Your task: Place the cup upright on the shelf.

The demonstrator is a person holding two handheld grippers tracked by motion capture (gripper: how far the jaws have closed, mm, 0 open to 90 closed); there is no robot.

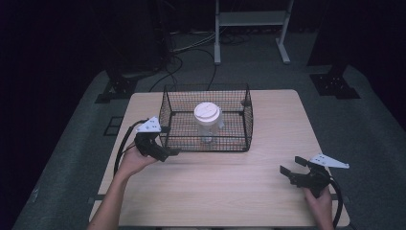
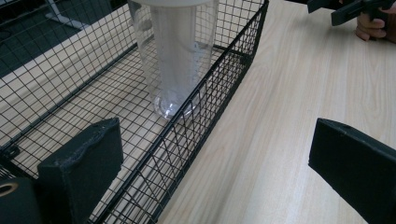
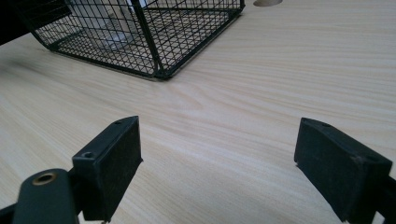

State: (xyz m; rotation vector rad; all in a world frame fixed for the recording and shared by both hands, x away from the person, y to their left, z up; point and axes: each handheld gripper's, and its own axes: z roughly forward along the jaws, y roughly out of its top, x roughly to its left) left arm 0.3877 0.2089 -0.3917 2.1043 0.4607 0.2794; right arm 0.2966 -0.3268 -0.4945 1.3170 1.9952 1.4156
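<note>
1. left gripper (image 1: 168, 152): jaws spread wide, empty, astride the near wall of the black wire-mesh basket (image 1: 167, 115); risk: closing may snag mesh and drag it.
2. clear plastic cup with white lid (image 1: 207, 120): upright inside the basket; a jolt could topple it.
3. right gripper (image 1: 292, 166): wide open, empty, well apart.
4. pale wood-grain worktop (image 1: 268, 143); grey floor, dark room.

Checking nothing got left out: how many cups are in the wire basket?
1: a clear lidded cup stands upright near the middle of the wire basket. No other cup is visible.
</note>
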